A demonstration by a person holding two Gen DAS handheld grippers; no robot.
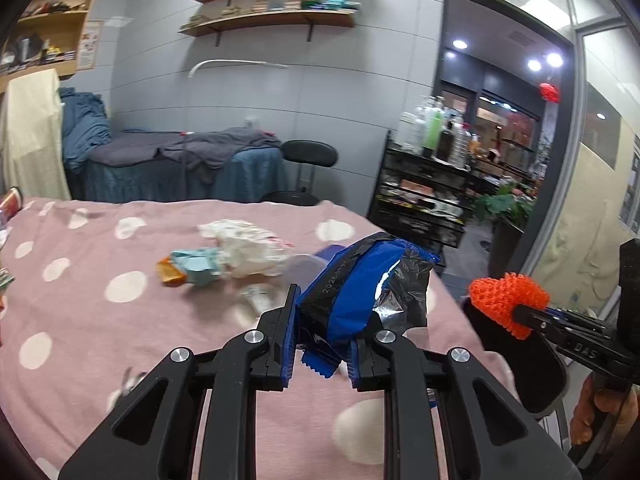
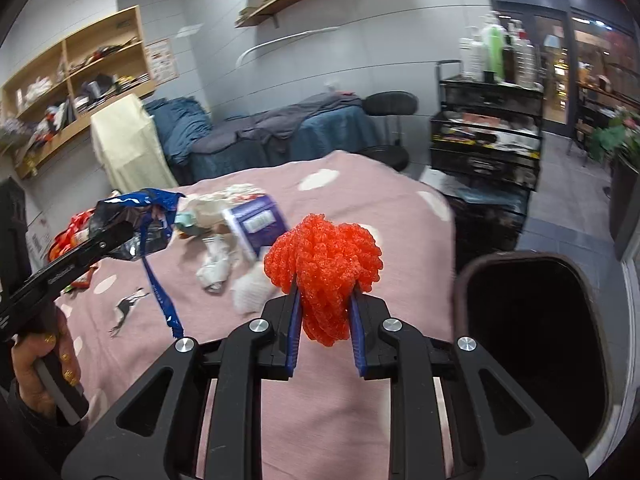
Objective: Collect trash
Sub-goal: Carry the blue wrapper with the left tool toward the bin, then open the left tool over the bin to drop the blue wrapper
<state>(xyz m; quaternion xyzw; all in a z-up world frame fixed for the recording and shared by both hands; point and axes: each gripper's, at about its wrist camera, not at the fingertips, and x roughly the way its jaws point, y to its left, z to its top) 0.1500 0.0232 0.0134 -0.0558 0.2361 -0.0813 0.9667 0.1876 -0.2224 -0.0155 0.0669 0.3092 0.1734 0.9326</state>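
My left gripper (image 1: pixel 322 334) is shut on a blue and black foil wrapper (image 1: pixel 360 288), held above the pink dotted blanket (image 1: pixel 80 300). The wrapper also shows in the right wrist view (image 2: pixel 132 220), with a blue strip hanging down. My right gripper (image 2: pixel 325 312) is shut on an orange foam net (image 2: pixel 324 268), held above the blanket beside a dark bin (image 2: pixel 532 344). The net also shows in the left wrist view (image 1: pixel 508 296). More trash lies on the blanket: crumpled white tissue (image 1: pixel 248 244), a teal packet (image 1: pixel 196 266), an orange wrapper (image 1: pixel 170 272) and a purple cup (image 2: pixel 258 220).
The dark bin stands open at the blanket's right edge. Red snack packets (image 2: pixel 72 232) lie at the left. Behind are a blue-covered bed (image 1: pixel 180 164), a black stool (image 1: pixel 308 156), a black rack (image 1: pixel 424 188) with bottles, and wall shelves.
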